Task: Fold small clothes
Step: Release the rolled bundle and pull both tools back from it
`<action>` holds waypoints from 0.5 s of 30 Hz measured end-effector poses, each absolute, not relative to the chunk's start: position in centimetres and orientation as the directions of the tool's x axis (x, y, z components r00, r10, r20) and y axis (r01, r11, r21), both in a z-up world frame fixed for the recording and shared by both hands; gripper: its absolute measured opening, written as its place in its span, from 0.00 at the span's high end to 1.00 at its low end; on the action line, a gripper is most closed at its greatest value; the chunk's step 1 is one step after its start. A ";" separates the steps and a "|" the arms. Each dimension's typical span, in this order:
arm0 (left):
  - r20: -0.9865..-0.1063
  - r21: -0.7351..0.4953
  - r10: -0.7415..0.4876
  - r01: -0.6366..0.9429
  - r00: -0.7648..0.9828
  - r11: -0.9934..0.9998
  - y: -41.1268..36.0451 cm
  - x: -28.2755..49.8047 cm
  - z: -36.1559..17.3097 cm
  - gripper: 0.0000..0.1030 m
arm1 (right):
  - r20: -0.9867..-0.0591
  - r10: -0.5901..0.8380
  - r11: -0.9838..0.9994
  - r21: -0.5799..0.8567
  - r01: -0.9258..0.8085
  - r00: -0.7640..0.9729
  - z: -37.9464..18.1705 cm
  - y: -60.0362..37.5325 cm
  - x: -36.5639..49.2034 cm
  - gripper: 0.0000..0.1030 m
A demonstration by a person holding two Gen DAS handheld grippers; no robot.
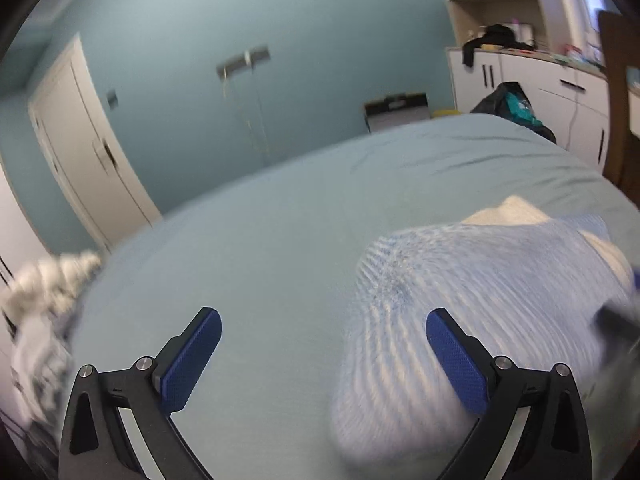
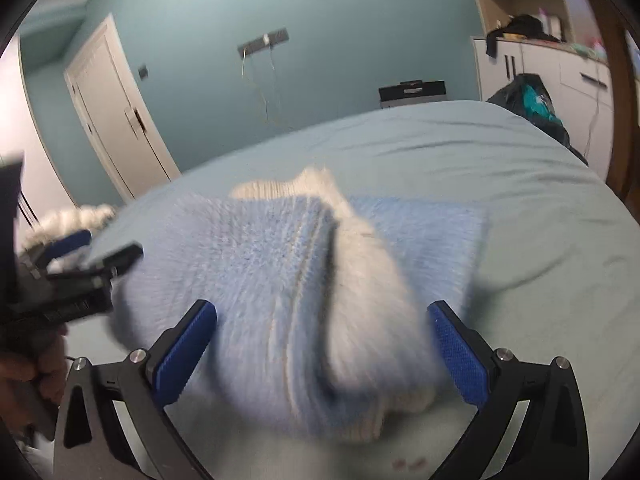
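A small light-blue knitted garment [image 2: 272,280] with white trim lies folded on the pale blue bed sheet [image 2: 520,184]. My right gripper [image 2: 322,344] is open, its blue pads on either side of the garment's near end. My left gripper [image 1: 322,360] is open too, over bare sheet just left of the same garment [image 1: 472,304]; its right pad [image 1: 456,360] overlaps the garment's edge. In the right wrist view the left gripper [image 2: 88,252] shows at the far left, held by a hand [image 2: 24,364].
A heap of white and grey clothes [image 1: 44,304] lies at the bed's left edge. A dark bag with teal cloth [image 1: 516,108] sits at the far right corner. Beyond the bed are a white door [image 2: 116,120], white cabinets [image 1: 560,96] and a small black-and-white box [image 2: 412,94].
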State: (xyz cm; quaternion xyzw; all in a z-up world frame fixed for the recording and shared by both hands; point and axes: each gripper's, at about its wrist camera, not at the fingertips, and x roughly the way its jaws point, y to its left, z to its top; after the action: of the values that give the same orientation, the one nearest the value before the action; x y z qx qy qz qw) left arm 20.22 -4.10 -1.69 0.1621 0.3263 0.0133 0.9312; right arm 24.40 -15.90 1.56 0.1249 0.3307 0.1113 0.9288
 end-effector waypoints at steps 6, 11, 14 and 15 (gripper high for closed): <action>-0.602 0.310 0.101 0.116 0.792 0.944 -4.5 15.3 1.2 0.00 | -0.560 0.204 0.966 0.247 -0.074 0.803 4.1 -19.1 16.3 0.01; -0.628 0.323 0.087 0.157 0.774 0.933 -4.5 10.0 1.0 0.00 | -0.557 0.182 0.976 0.202 -0.081 0.810 5.8 -18.5 10.9 0.01; -0.636 0.290 0.066 0.159 0.769 0.944 -3.6 7.4 1.1 0.00 | -0.525 0.182 0.970 0.234 -0.064 0.831 6.1 -18.7 8.5 0.01; -0.643 0.271 0.060 0.153 0.763 0.950 -3.2 6.7 1.1 0.00 | -0.538 0.174 0.969 0.245 -0.045 0.825 5.8 -19.4 8.5 0.01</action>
State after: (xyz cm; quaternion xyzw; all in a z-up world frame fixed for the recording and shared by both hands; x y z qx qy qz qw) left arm 6.74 -3.19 1.12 0.1556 0.3430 -0.0250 0.9260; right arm 8.45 -19.38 5.84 0.1113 0.2904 0.0578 0.9487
